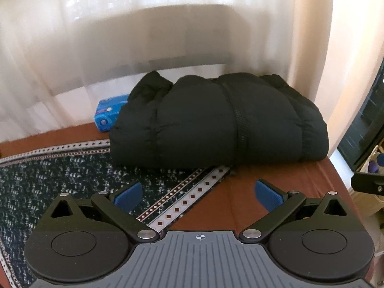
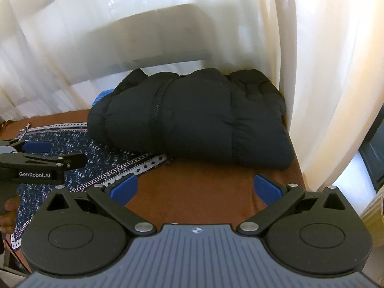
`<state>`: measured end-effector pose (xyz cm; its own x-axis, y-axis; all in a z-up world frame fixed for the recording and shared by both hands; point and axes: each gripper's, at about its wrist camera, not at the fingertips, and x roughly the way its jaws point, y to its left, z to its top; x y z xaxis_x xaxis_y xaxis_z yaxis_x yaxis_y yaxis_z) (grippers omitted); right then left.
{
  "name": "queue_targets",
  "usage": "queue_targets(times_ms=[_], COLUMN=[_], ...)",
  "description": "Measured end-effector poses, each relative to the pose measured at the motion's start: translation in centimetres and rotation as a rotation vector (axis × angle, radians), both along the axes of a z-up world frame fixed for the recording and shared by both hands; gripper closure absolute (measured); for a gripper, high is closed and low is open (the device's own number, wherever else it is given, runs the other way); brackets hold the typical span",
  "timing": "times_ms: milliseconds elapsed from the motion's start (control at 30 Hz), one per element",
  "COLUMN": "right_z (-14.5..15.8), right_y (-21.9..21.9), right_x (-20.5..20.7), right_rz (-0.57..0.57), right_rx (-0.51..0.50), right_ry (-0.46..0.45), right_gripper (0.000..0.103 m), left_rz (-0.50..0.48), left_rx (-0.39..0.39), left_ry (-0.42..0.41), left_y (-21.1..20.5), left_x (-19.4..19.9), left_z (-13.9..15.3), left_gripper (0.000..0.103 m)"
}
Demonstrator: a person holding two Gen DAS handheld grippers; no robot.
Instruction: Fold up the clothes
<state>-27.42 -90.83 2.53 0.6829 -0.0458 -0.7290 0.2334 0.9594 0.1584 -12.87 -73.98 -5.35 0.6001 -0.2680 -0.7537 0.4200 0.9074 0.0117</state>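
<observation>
Left hand-held gripper (image 1: 198, 195): jaws spread wide, blue pads (image 1: 128, 195) empty, held above the worktop (image 1: 276, 175) short of the garment. Beneath it lies a dark speckled cloth (image 1: 60, 177) with a white diamond-patterned border band (image 1: 192, 196), spread over the reddish-brown surface.

Right hand-held gripper (image 2: 195, 189): likewise wide open and holding nothing, poised over the bare brown worktop (image 2: 192, 192). In this view the left hand-held gripper (image 2: 38, 153) appears at the left edge, gripped by a person's hand (image 2: 8, 213).

Black puffer jacket (image 1: 216, 122): folded into a compact bundle at the far side of the worktop, zipper (image 1: 240, 124) running across its top, front edge overlapping the cloth's border. Both grippers are apart from it.

Blue box (image 1: 109, 112): just behind the jacket's left end, partly hidden by it.

Sheer white curtain (image 1: 144, 36): hangs behind and to the right of the jacket.
</observation>
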Motion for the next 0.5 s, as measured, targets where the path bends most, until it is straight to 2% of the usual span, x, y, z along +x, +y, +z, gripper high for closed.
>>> queue_targets(times_ms=[500], right_z=[0.18], right_y=[-0.03], right_x=[0.43], right_rz=[0.006], right_rx=[-0.005], right_ry=[-0.002], right_gripper=[0.0], left_rz=[-0.024], left_rx=[-0.001], left_ry=[-0.013], left_y=[-0.16], left_x=[-0.2], left_z=[0.24], left_gripper=[0.0])
